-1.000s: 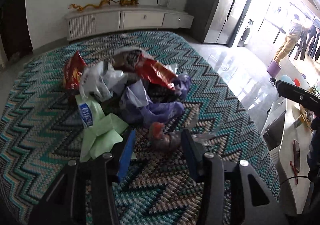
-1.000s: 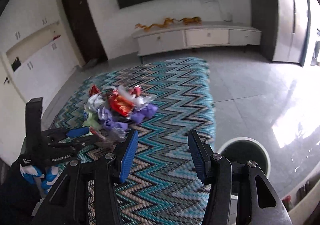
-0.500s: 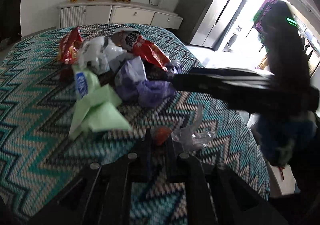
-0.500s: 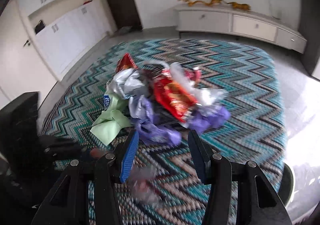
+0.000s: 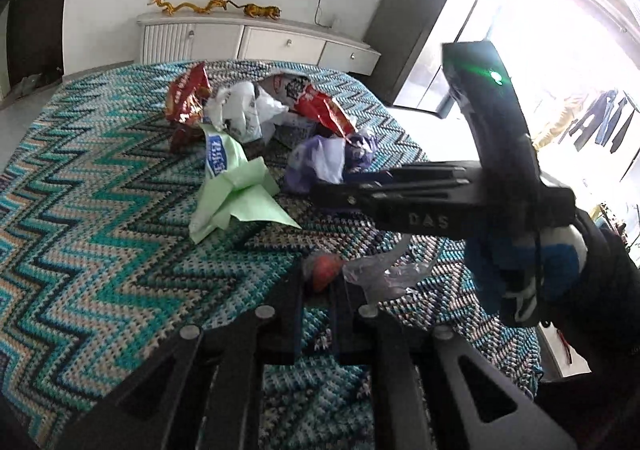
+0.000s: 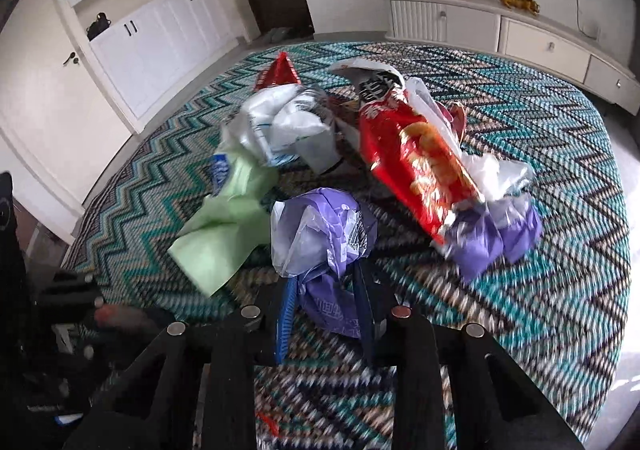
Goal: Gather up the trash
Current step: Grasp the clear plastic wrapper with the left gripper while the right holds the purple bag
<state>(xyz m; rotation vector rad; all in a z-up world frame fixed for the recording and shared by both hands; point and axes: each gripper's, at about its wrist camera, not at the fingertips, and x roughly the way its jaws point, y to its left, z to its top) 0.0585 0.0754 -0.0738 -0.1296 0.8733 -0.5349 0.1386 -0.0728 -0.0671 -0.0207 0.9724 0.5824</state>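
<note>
a zigzag rug carries wrappers ahead of the gripper: green, purple, red, white.

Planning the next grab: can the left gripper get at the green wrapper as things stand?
Probably not yet. The left gripper is shut on the clear wrapper with a red bit, so it must drop that first. Otherwise the green wrapper lies open on the rug, unobstructed.

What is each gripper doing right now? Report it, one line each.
Left gripper: shut on the crumpled clear plastic wrapper with a red piece.
Right gripper: shut on the crumpled purple plastic bag.
</note>
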